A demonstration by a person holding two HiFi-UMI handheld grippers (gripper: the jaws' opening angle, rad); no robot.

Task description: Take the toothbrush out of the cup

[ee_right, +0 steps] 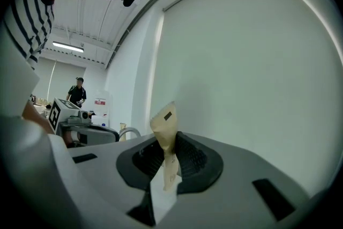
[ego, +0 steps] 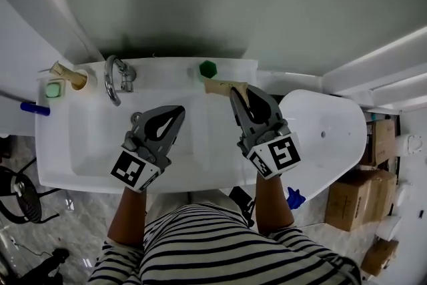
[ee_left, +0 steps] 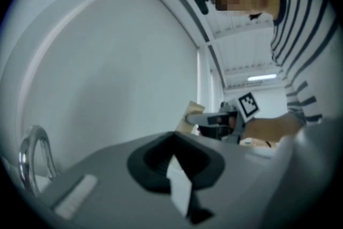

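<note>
My right gripper [ego: 236,93] is shut on a tan paper-wrapped toothbrush [ego: 224,87], held level above the back of the white sink [ego: 80,157]. In the right gripper view the wrapper [ee_right: 165,131] stands pinched between the two dark pads [ee_right: 190,158], its top poking up past them. A small green cup [ego: 208,68] sits on the sink's back ledge, just beyond the wrapper's end. My left gripper [ego: 179,111] hovers over the basin, shut and empty; in its own view [ee_left: 177,163] nothing lies between the jaws, and the right gripper [ee_left: 217,118] shows beyond with the wrapper [ee_left: 189,117].
A chrome tap [ego: 115,79] arches over the basin's back left. Left of it a white cup [ego: 83,81] holds another tan item [ego: 65,72], with a pale green block [ego: 53,89] and a blue item [ego: 35,109] nearby. A white toilet lid [ego: 330,137] and cardboard boxes [ego: 353,200] stand right.
</note>
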